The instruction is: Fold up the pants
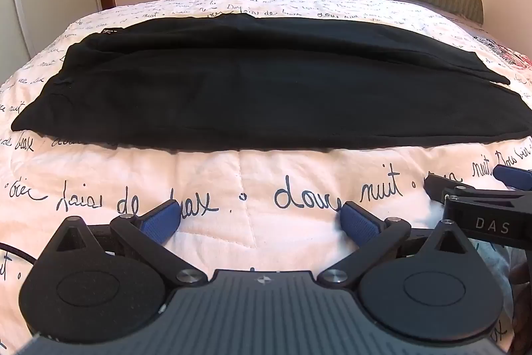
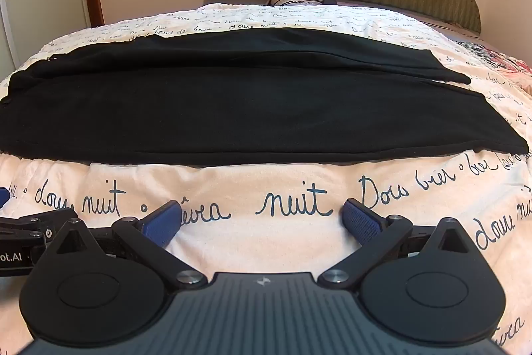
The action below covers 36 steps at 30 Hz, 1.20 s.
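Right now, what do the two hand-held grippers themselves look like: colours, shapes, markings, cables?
The left hand-held gripper and the right hand-held gripper match: a ribbed grey body with a small logo, two round black discs, black linkage arms with silver pivot screws, and textured blue pads. A black cable trails off the left one. White lettering "DAS" shows on the right one's side.

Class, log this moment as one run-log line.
left gripper open | right gripper open | black pants flat on quilt, ungrasped
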Motion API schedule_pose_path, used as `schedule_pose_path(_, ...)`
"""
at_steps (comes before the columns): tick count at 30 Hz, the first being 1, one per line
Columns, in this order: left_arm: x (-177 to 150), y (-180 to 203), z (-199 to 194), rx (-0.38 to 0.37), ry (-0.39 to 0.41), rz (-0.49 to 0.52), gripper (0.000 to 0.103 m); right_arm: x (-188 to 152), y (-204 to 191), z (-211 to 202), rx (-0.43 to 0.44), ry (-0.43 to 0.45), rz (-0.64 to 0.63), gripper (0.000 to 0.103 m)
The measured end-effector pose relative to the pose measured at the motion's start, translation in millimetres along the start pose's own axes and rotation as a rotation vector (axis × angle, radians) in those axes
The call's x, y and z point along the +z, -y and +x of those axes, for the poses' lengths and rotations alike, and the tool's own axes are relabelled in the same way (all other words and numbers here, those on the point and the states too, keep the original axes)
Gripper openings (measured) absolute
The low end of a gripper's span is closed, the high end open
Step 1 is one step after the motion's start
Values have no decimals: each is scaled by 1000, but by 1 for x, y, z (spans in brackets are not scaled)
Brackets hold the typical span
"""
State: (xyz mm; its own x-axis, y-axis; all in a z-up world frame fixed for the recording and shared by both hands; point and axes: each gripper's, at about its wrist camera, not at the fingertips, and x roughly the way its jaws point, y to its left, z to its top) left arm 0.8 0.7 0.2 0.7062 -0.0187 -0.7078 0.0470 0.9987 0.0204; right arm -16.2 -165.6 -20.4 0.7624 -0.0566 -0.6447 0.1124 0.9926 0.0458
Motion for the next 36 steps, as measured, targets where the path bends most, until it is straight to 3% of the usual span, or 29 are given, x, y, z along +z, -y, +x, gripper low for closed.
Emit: schedule_pose_path(36,1,-2,-5,0,12,-5,103,0,0,-1,1,3,2,103)
